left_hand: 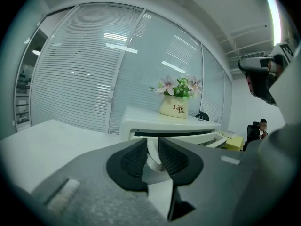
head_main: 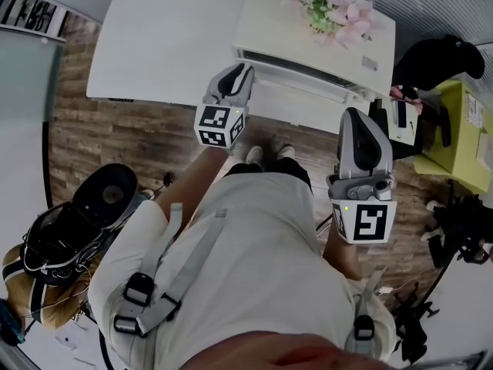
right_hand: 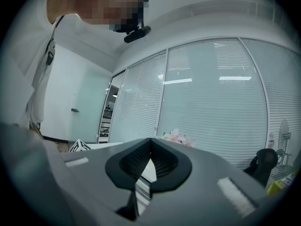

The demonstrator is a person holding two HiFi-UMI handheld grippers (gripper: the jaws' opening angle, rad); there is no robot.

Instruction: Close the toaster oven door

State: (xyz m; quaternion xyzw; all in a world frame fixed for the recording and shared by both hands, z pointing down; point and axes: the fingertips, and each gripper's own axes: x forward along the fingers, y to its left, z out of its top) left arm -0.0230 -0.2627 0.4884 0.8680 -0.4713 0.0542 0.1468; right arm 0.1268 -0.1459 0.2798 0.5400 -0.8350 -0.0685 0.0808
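Observation:
The white toaster oven [head_main: 308, 29] stands on the white table [head_main: 162, 37] with a pot of pink flowers [head_main: 335, 6] on top. Its door [head_main: 308, 79] hangs open toward me. My left gripper [head_main: 240, 71] is at the door's left front corner. In the left gripper view the oven [left_hand: 155, 124] and its open door [left_hand: 207, 138] lie just ahead, and the left gripper [left_hand: 151, 154] is nearly closed around a white curved bar, seemingly the door handle [left_hand: 153, 158]. My right gripper [head_main: 353, 116] is raised right of my body, short of the oven, shut and empty [right_hand: 150, 157].
Black bags and gear [head_main: 85, 222] lie on the wooden floor to my left. A yellow-green cabinet [head_main: 462, 137] and a black chair [head_main: 439, 60] stand at the right. Glass walls with blinds [left_hand: 94, 69] rise behind the table. A seated person [left_hand: 261, 126] is at the far right.

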